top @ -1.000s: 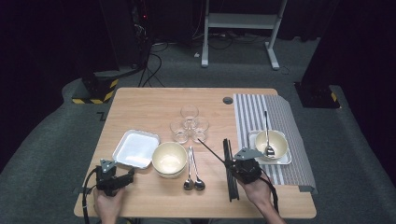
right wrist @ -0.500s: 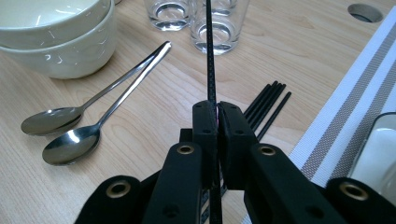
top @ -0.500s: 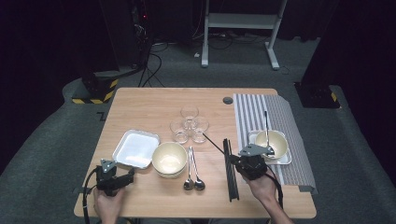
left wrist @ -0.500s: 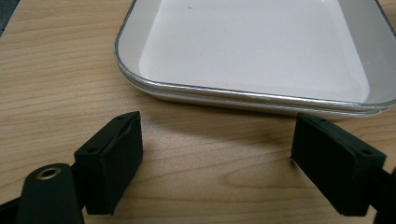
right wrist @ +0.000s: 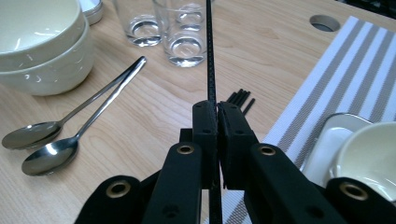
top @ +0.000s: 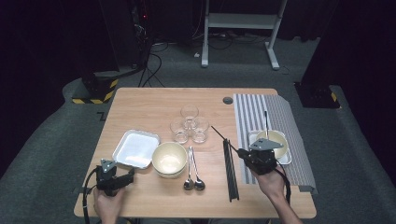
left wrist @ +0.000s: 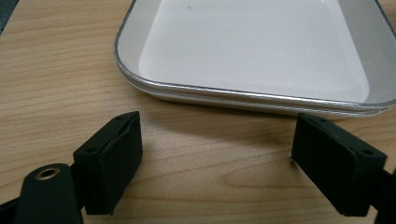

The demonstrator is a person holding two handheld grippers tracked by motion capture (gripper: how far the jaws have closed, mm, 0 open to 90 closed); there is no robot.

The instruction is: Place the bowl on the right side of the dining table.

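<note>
My right gripper (top: 241, 153) is shut on one thin black chopstick (top: 224, 137), held above the table with its free end slanting toward the glasses. In the right gripper view the chopstick (right wrist: 209, 56) runs straight up from between the closed pads (right wrist: 205, 126). Several more black chopsticks (top: 230, 175) lie bundled on the wood just left of the striped placemat (top: 261, 114). My left gripper (top: 127, 175) rests at the near left of the table. Its jaws stand wide open, just short of the white tray (left wrist: 252, 51), with bare wood between them.
Stacked cream bowls (top: 169, 158) sit beside the white tray (top: 136, 148). Two spoons (top: 192, 175) lie right of the bowls, and three glasses (top: 189, 123) stand behind them. On the placemat a small tray holds a bowl (top: 274, 140), with a long utensil (top: 266, 120) behind it.
The right gripper has moved right and upward, carrying the chopstick away from the bundle. The left gripper has stayed where it was.
</note>
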